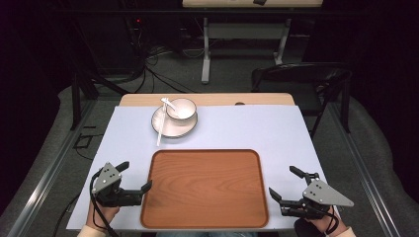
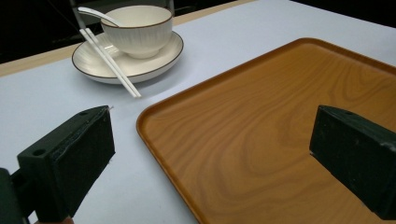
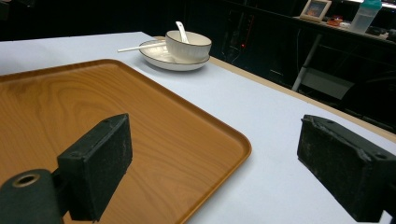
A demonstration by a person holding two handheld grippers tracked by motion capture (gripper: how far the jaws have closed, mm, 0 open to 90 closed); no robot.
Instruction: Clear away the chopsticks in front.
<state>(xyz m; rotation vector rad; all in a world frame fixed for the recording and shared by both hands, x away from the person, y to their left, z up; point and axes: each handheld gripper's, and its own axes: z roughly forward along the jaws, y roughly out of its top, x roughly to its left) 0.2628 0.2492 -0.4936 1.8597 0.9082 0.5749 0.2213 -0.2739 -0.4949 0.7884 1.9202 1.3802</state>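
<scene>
The left gripper (image 1: 136, 177) sits at the near left corner of the table, its jaws spread wide with nothing between them, one jaw over the pale sheet and the other reaching over the left edge of the tray; a hand (image 1: 101, 210) holds it from below. The right gripper (image 1: 287, 182) mirrors it at the near right corner, jaws also wide apart and empty, held just beside the tray's right edge, with the inner jaw over the wood in the right gripper view and the outer jaw over the sheet. The table (image 1: 207, 99) is wooden, and a pale lilac sheet (image 1: 257, 128) covers nearly all of it, leaving a bare strip along the far edge. On the sheet, in the near middle between the two grippers, lies a large wood-grain tray (image 1: 205, 187) with rounded corners and a raised rim; nothing lies in it. Beyond the tray's far left corner, well apart from both grippers, stands a white plate (image 1: 165, 127) with a dark rim. A white bowl (image 1: 181, 109) with the same dark rim sits on the far right part of the plate. A pair of white chopsticks (image 1: 160, 127) rests across the plate's left side, the near tips pointing toward the tray and ending short of it. A white spoon (image 1: 168, 103) leans in the bowl with its handle sticking out over the left rim.
</scene>
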